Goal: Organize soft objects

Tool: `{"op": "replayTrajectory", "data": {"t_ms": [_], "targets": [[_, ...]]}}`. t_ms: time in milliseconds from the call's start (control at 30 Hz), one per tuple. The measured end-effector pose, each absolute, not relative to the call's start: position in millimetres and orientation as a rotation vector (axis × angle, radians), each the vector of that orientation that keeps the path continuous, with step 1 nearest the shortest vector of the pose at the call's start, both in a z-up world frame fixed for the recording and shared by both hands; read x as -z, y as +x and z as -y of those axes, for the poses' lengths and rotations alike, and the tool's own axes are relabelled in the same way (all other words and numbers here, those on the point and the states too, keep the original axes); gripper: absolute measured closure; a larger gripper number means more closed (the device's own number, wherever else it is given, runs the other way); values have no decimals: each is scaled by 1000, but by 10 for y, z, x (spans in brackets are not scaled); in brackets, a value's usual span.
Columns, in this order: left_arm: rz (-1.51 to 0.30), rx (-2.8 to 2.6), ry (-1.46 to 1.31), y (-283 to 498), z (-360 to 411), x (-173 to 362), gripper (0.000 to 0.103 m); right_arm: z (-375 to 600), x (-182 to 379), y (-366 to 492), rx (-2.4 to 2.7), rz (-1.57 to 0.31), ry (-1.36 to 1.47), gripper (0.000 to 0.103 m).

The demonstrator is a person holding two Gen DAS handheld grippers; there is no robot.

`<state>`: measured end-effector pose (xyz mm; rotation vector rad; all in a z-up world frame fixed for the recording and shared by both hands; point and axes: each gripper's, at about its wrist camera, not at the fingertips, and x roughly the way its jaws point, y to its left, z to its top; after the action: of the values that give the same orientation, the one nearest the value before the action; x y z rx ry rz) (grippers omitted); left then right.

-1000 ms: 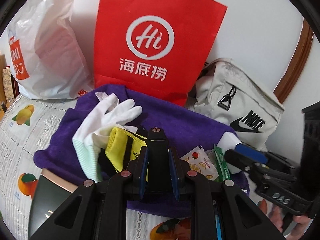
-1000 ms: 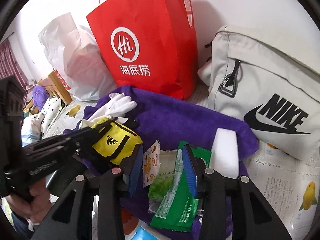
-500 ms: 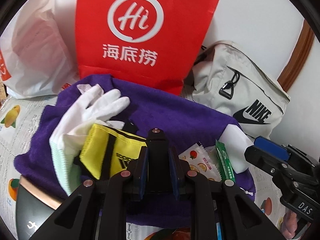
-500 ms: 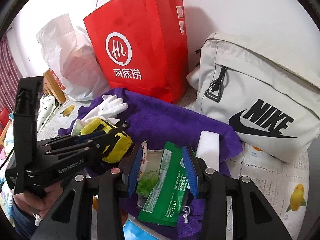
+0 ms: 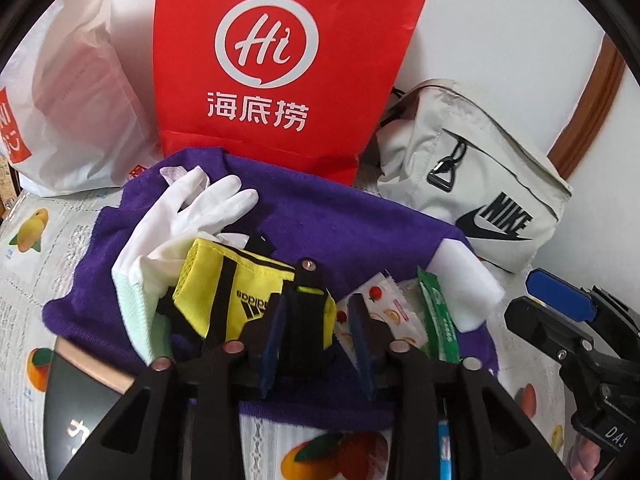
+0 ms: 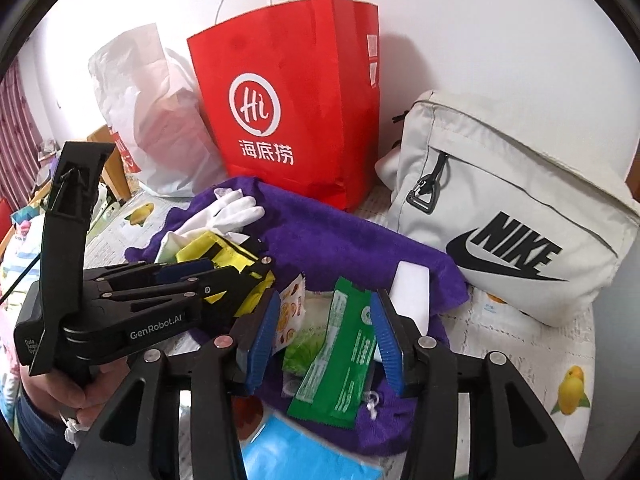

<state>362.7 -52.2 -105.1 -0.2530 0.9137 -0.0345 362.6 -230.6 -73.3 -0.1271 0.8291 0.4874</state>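
The red paper bag (image 5: 280, 64) carries a white ring logo reading "Hi" with the Chinese characters 海底捞 in white beneath it. The beige backpack (image 6: 516, 220) shows a black swoosh with "NIKE" in black capitals above it. The yellow pouch (image 5: 236, 284) bears "adidas" in black, seen upside down in the left wrist view, beside the three-stripe mark. The left gripper (image 6: 256, 270) has "GenRobot.AI" printed in white on its black body. The right gripper (image 5: 560, 300) shows the white letters "DAS" at the frame's edge, the rest cut off. Print on the green sachet (image 6: 340, 352) is too small to read
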Motion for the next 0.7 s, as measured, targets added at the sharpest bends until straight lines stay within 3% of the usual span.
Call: {"op": "replayTrajectory", "data": {"t_ms": [133,333,467,533,700], "targets": [[-919,47,-230,3422,559,934,59,2302,684,3417,-469,-834,-118,50],[-886,44,-173,3023,562,721,34,2288,638,2964,-413,-841,-87,29],[-877,40,-157,2716,517,595,11,2248,623,2625,-338,-828,-83,15],[-878,36,-149,2551,478,552,7,2242,620,2454,-311,-819,-78,9],[-871,24,-131,2101,352,505,2,2242,600,2033,-254,-811,-57,8]]}}
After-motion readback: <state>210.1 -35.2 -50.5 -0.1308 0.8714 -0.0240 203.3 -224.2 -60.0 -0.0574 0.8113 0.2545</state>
